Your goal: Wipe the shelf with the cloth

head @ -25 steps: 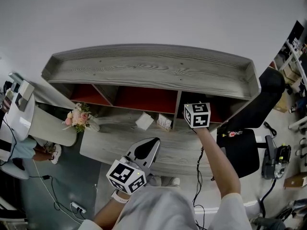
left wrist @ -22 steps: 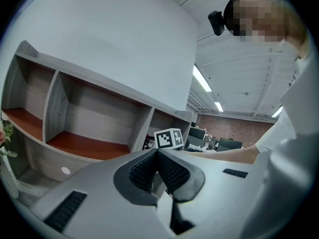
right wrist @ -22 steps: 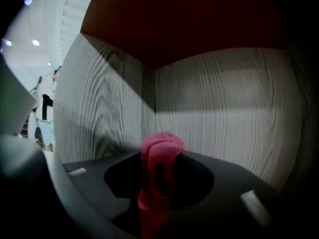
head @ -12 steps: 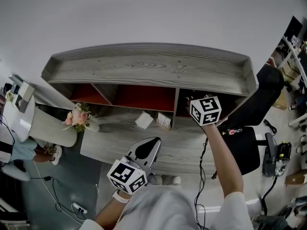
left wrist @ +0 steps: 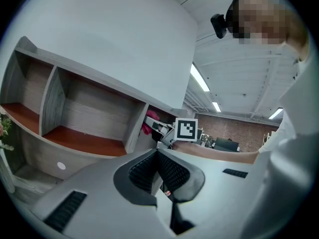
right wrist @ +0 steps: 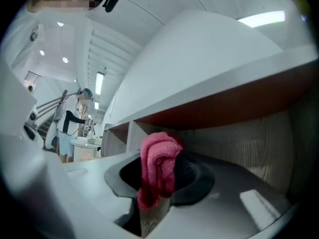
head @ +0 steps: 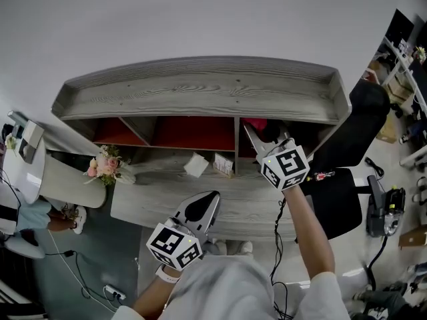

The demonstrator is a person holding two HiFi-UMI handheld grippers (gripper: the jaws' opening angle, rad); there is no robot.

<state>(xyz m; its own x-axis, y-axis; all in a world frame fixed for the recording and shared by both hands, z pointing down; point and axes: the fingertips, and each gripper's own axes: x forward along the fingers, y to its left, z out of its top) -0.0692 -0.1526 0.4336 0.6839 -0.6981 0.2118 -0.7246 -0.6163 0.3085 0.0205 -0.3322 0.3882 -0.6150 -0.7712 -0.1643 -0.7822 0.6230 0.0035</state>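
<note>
**Cloth at the right bay**

Head view: my right gripper (head: pixel 255 133) holds the pink cloth (head: pixel 256 123) at the right compartment of the shelf (head: pixel 200 89). Left gripper view: my left gripper (left wrist: pixel 157 156), jaws together, empty. Right gripper view: cloth pinched; wiping seems mostly left.

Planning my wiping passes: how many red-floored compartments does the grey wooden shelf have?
3 in the grey wooden shelf: the left compartment, the middle compartment and the right compartment, where the right claw grips the pink cloth. Others lower down may be hidden.
</note>
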